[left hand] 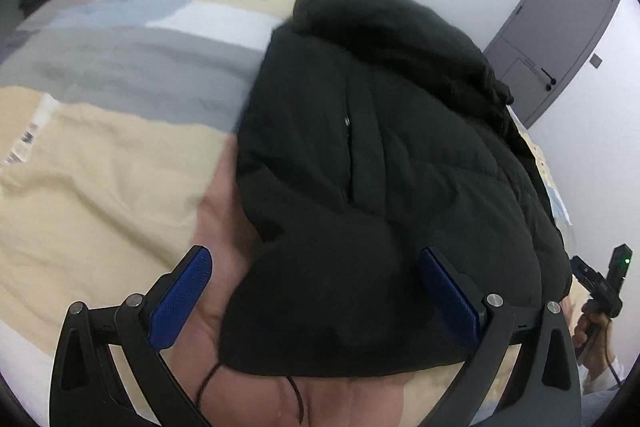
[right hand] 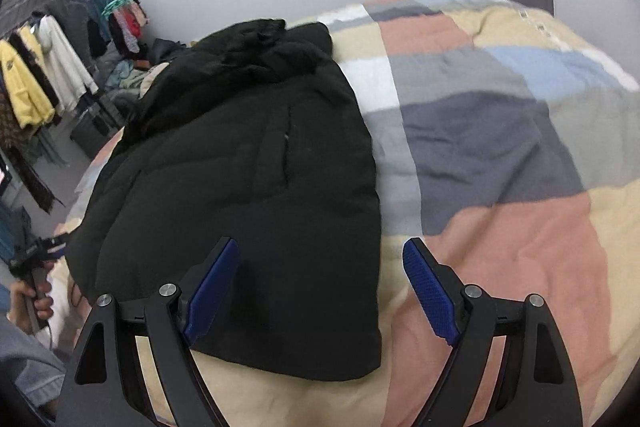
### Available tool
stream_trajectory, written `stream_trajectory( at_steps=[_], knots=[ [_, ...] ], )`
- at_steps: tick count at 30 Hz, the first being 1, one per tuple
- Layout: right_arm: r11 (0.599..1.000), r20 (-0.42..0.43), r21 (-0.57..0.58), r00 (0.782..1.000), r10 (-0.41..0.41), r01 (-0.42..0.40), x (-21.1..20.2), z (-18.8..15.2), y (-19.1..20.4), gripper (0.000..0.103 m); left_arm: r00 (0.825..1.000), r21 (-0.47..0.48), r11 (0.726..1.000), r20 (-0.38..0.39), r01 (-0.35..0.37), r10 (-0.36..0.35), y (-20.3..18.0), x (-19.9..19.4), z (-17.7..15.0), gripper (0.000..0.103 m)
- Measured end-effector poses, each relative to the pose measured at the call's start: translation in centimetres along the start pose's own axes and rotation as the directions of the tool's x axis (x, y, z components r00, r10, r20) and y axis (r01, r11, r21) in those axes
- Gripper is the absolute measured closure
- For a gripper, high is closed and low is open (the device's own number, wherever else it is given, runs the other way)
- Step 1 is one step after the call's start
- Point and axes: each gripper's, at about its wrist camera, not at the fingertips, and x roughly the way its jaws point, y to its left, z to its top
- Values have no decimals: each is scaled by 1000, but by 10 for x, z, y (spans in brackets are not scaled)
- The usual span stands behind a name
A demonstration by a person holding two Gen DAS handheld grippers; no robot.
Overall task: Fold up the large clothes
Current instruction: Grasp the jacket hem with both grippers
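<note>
Your left wrist view shows a grey door [left hand: 560, 43] in the white wall beyond the bed; your right wrist view instead shows a rack of hanging clothes [right hand: 44, 83] at the far left. Each view also catches your other hand gripping its tool at the edge of the frame.

The bulky black padded jacket [left hand: 380, 187] lies folded in a thick heap on the patchwork quilt of yellow, pink, grey and blue blocks [left hand: 112, 155] covering the bed. Its near hem sits between the fingers of your left gripper [left hand: 316, 291], spilling past the right-hand one. In the right view the jacket's near right corner [right hand: 256, 195] reaches in between the fingers of your right gripper [right hand: 322, 287], beside the left-hand pad; the other pad stands over bare quilt [right hand: 520, 187].

Both pairs of fingers are spread wide and grip nothing.
</note>
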Motion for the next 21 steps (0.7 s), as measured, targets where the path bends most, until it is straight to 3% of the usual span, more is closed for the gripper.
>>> stream_trajectory(
  at_steps=[11, 21],
  knots=[
    [998, -89, 23, 994, 62, -60, 22, -8, -12, 19, 998, -49, 997, -41, 52, -54, -3, 24, -6, 2],
    [986, -135, -19, 978, 161, -165, 24, -9, 6, 24, 997, -26, 999, -66, 29, -30, -9, 31, -6, 10]
  ],
)
